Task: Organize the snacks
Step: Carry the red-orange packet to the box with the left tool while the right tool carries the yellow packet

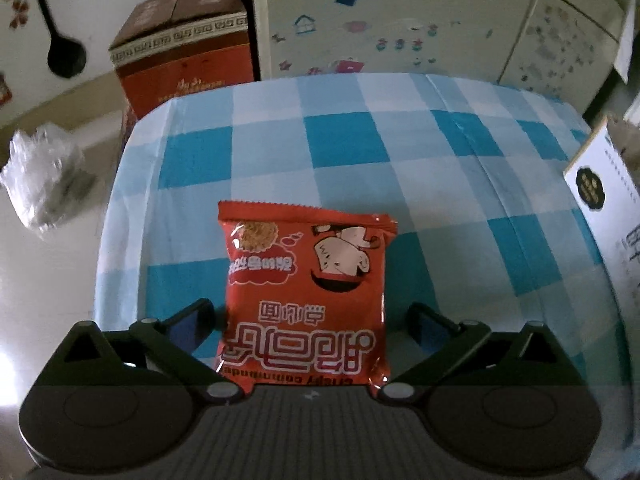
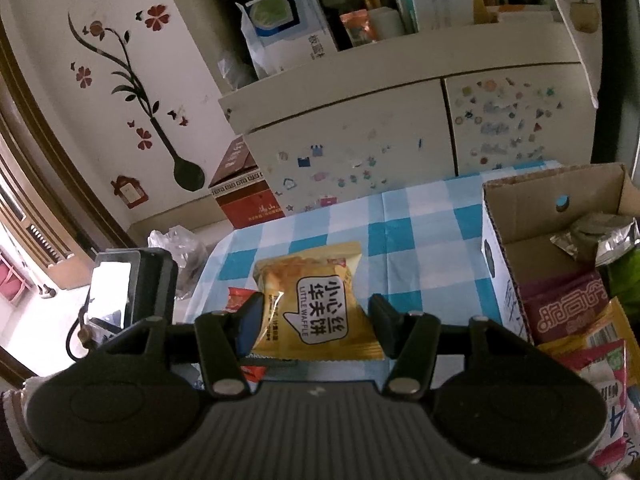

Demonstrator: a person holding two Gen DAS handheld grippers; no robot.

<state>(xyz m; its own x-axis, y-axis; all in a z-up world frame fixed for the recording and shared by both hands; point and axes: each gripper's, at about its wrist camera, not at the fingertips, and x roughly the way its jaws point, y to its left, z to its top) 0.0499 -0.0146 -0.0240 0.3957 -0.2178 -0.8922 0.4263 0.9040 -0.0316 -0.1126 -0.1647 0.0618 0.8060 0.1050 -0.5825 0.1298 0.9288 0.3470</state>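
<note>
Checked tablecloth (image 1: 360, 140), red snack packet (image 1: 304, 296) lengthwise, print inverted

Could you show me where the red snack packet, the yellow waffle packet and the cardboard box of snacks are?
red snack packet (image 1: 306, 280): left wrist view, middle of its printed front.
yellow waffle packet (image 2: 316, 308): right wrist view, on its white label.
cardboard box (image 2: 520, 204): right wrist view, inner back wall.

left wrist view: looking steeply down, very close over the blue checked cloth (image 1: 400, 152). right wrist view: sitting higher and further back, tilted less, facing the same white cupboard (image 2: 360, 136). shared by both: cloth, cupboard, brown box (image 1: 184, 52) by the wall.
</note>
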